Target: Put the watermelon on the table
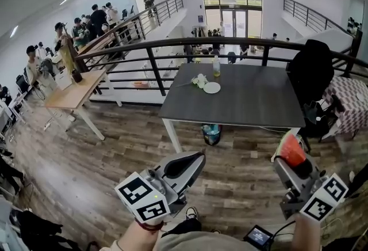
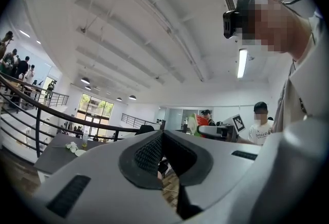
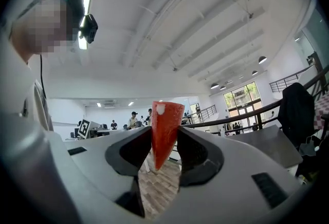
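A red watermelon slice (image 1: 292, 150) with a green rind is pinched between the jaws of my right gripper (image 1: 289, 155) at the lower right of the head view, over the wooden floor. In the right gripper view the watermelon slice (image 3: 165, 120) stands point-down between the pads of the right gripper (image 3: 163, 142). The dark grey table (image 1: 247, 103) stands ahead, some way from both grippers. My left gripper (image 1: 194, 162) hangs at the lower middle, its tips together and nothing held. The left gripper view shows the left gripper (image 2: 162, 134) with its tips meeting, and the watermelon slice (image 2: 197, 124) off to the right.
On the table's far left part lie a white plate (image 1: 211, 87), white flowers (image 1: 199, 80) and a bottle (image 1: 216, 65). A bin (image 1: 211, 133) stands under the table. A black jacket (image 1: 310, 71) hangs at its right end. A railing (image 1: 172, 45) runs behind. A wooden table (image 1: 75, 91) is to the left.
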The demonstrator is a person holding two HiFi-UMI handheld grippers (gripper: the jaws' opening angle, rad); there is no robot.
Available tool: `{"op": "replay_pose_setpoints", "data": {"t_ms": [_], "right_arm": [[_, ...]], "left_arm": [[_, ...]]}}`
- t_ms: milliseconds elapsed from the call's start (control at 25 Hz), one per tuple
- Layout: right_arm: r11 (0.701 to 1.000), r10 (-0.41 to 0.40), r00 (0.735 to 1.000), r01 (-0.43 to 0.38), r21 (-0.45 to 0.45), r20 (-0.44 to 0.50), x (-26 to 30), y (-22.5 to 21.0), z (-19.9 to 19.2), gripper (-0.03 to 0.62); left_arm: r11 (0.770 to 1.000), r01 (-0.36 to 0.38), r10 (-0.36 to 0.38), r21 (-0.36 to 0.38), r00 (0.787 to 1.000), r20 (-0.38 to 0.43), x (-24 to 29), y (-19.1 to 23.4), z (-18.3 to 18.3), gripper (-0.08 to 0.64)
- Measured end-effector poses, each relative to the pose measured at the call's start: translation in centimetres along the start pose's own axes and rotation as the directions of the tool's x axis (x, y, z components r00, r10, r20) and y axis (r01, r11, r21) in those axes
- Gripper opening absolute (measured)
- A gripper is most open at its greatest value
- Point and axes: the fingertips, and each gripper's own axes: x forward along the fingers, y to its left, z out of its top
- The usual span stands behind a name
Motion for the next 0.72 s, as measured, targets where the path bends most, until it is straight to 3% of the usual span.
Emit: {"op": "replay_pose_setpoints", "data": {"t_ms": [480, 720], "right_arm": [[0.999, -0.032, 0.999, 0.033, -0.028, 0.031, -0.1, -1.4, 1.9, 0.167], [0.997, -0.073, 0.996, 0.074, -0.020, 0.047, -1.0, -1.9, 2.4, 0.167]], "left_arm": [[0.996, 0.068, -0.069, 0.064, 0.998, 0.010, 2.8, 0.9, 2.0, 0.003], [0.992, 0.116, -0.116, 0.048, 0.993, -0.009, 4.2, 0.8, 1.6, 0.003]]}}
